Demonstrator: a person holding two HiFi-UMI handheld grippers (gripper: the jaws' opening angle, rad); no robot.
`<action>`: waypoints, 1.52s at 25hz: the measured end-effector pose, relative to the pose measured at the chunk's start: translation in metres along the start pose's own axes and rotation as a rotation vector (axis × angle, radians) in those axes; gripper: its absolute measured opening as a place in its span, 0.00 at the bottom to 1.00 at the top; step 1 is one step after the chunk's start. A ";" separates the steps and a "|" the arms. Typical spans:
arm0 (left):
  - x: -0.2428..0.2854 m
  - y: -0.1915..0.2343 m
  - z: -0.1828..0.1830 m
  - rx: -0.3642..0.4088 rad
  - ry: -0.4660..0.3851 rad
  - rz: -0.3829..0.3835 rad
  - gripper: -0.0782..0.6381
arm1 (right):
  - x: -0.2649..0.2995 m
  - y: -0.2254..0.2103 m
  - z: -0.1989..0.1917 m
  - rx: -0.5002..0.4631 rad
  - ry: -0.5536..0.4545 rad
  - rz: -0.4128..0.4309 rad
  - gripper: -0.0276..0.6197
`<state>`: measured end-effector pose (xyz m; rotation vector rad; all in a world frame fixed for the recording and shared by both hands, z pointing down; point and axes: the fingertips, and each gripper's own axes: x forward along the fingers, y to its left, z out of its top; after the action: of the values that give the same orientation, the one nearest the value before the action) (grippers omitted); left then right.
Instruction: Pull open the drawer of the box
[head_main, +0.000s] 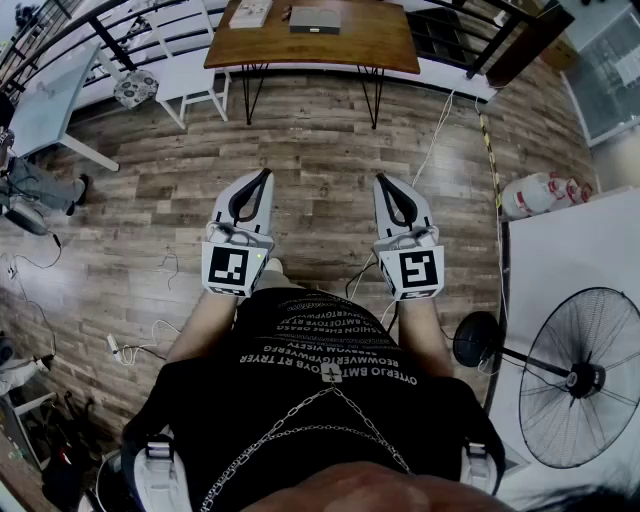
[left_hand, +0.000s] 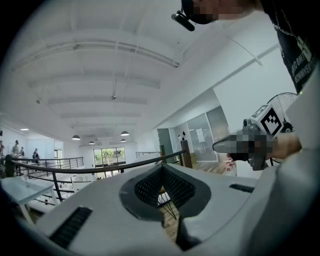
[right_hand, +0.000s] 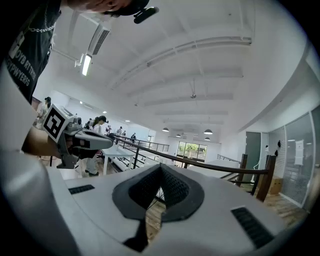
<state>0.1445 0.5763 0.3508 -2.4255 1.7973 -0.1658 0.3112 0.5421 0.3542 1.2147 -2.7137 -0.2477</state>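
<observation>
A black printed T-shirt crossed by a silver chain is seen nearest, filling the head view from 5 to 7 o'clock. Just beyond it the left gripper and the right gripper, both white two-jaw tools with marker cubes, are held side by side over the grey-brown wood plank floor, with their tips aimed at 12 o'clock. This low, level carry in front of the body is judged to be a ready posture, since nothing lies within reach of either tool.

At 12 o'clock, well apart from both grippers, a brown wooden table on black hairpin legs is seen. A flat grey case lies on it. That case may be the box of the task, but no drawer front or handle can be made out on it, so this cannot be confirmed. A black standing fan is seen at 4 o'clock.

In the left gripper view the jaws are seen pressed together with nothing between them. Only a black railing and the white ceiling are seen past the ribbed pads, and the other gripper is seen at 3 o'clock.

In the right gripper view the jaws are likewise clenched on nothing. The other gripper is seen at 9 o'clock. No box is shown in either gripper view, and the pull is judged not yet begun.
</observation>
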 end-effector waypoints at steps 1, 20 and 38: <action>-0.001 -0.001 0.001 0.001 -0.003 -0.001 0.12 | -0.002 0.001 0.000 0.002 -0.002 0.003 0.04; 0.027 0.052 -0.026 -0.012 0.026 -0.049 0.12 | 0.070 0.018 -0.023 0.056 0.068 -0.011 0.22; 0.095 0.171 -0.063 -0.069 0.025 -0.110 0.12 | 0.195 0.027 -0.031 0.061 0.143 -0.079 0.26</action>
<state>0.0003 0.4339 0.3870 -2.5822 1.7079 -0.1469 0.1697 0.4109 0.4046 1.3048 -2.5727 -0.0840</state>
